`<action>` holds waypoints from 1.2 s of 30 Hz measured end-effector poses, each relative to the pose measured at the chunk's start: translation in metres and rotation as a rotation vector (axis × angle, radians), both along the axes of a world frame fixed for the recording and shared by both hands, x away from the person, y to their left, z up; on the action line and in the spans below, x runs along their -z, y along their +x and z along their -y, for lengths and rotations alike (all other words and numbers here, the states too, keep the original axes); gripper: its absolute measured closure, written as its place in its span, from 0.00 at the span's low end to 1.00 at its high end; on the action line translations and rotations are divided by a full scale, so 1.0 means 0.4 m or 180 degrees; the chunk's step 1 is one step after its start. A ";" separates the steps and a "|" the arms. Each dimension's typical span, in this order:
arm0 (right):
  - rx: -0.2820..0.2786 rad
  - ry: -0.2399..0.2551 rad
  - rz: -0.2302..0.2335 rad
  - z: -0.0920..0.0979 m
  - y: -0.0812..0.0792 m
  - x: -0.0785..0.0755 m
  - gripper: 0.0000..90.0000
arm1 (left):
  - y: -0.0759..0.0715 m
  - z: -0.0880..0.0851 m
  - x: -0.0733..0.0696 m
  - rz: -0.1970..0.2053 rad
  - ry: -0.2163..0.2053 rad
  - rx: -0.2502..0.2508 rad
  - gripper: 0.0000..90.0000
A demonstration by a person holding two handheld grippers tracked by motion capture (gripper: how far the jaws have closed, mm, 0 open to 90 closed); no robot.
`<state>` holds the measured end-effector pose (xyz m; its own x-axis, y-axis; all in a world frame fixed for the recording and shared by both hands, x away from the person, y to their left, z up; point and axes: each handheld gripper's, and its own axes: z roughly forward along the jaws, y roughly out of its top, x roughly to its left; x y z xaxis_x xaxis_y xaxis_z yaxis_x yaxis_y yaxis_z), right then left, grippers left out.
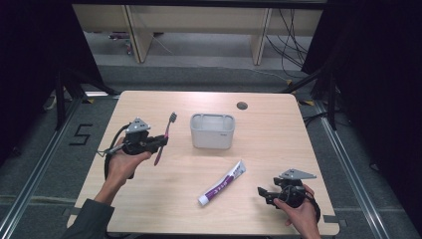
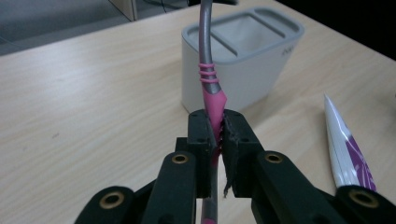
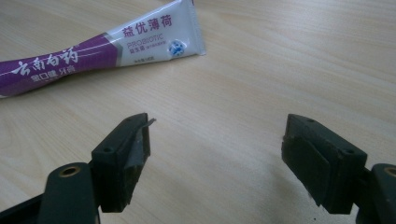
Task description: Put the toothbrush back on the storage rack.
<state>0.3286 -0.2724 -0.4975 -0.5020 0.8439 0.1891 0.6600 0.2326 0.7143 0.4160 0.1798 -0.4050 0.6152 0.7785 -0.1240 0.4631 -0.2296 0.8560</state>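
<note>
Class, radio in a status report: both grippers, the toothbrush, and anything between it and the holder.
Left gripper shut on toothbrush, lifted off table, bristles up. Right gripper open, empty, near toothpaste tube. Grey holder upright beside the brush, path clear.

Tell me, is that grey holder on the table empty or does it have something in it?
Empty, as far as shows: the grey holder stands upright, and its open compartments show only bare walls; their bottoms are partly hidden.

A recording lab or test workspace: black curtains (image 1: pixel 30 59) flank the wooden desk (image 1: pixel 149 199), metal floor rails (image 1: pixel 35 174) run beside its side edges, loose cables (image 1: pixel 291 37) trail beyond its far edge, and a taped "5" (image 1: pixel 80 134) marks the grey floor.
</note>
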 end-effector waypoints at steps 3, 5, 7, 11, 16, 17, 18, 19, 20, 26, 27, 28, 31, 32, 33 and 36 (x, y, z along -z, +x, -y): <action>0.0015 -0.0065 -0.0020 0.003 -0.002 -0.004 0.27 | 0.013 0.012 -0.006 0.0030 -0.0068 -0.0054 0.91; -0.0028 -0.0100 0.0044 0.008 0.003 -0.002 0.27 | 0.019 0.018 -0.008 0.0062 -0.0095 -0.0095 0.91; -0.0032 -0.0097 0.0049 0.008 0.003 -0.002 0.27 | 0.031 0.032 -0.015 0.0093 -0.0136 -0.0108 0.91; -0.0007 -0.0059 0.0021 0.008 0.003 0.000 0.27 | 0.045 0.052 -0.024 0.0162 -0.0128 -0.0138 0.91; -0.0018 -0.0127 0.0068 0.012 0.002 -0.003 0.27 | 0.068 0.070 -0.041 0.0211 -0.0195 -0.0181 0.91; -0.0006 -0.0131 0.0061 0.011 0.002 -0.004 0.27 | 0.073 0.072 -0.047 0.0212 -0.0199 -0.0186 0.91; -0.0004 -0.0125 0.0054 0.011 0.002 -0.003 0.27 | 0.078 0.075 -0.052 0.0228 -0.0201 -0.0196 0.91; 0.0029 -0.0037 -0.0025 0.006 -0.001 -0.003 0.27 | 0.084 0.078 -0.058 0.0246 -0.0197 -0.0213 0.91; 0.0029 -0.0037 -0.0025 0.006 -0.001 -0.003 0.27 | 0.084 0.078 -0.058 0.0246 -0.0197 -0.0213 0.91; -0.0014 -0.0138 0.0070 0.013 0.004 -0.003 0.27 | 0.116 0.106 -0.087 0.0279 -0.0265 -0.0264 0.91; -0.0014 -0.0139 0.0068 0.013 0.004 -0.003 0.27 | 0.120 0.111 -0.090 0.0284 -0.0260 -0.0256 0.91; -0.0016 -0.0137 0.0068 0.013 0.004 -0.002 0.27 | 0.125 0.117 -0.092 0.0288 -0.0287 -0.0259 0.91; -0.0018 -0.0139 0.0059 0.013 0.005 -0.002 0.27 | 0.133 0.128 -0.098 0.0294 -0.0300 -0.0242 0.91; -0.0023 -0.0142 0.0066 0.014 0.005 -0.001 0.27 | 0.142 0.140 -0.103 0.0309 -0.0304 -0.0257 0.91; -0.0011 -0.0057 0.0022 0.010 0.004 0.001 0.27 | 0.142 0.140 -0.103 0.0309 -0.0304 -0.0257 0.91; -0.0051 0.0024 0.0038 0.008 0.006 0.005 0.27 | 0.155 0.158 -0.110 0.0328 -0.0315 -0.0260 0.91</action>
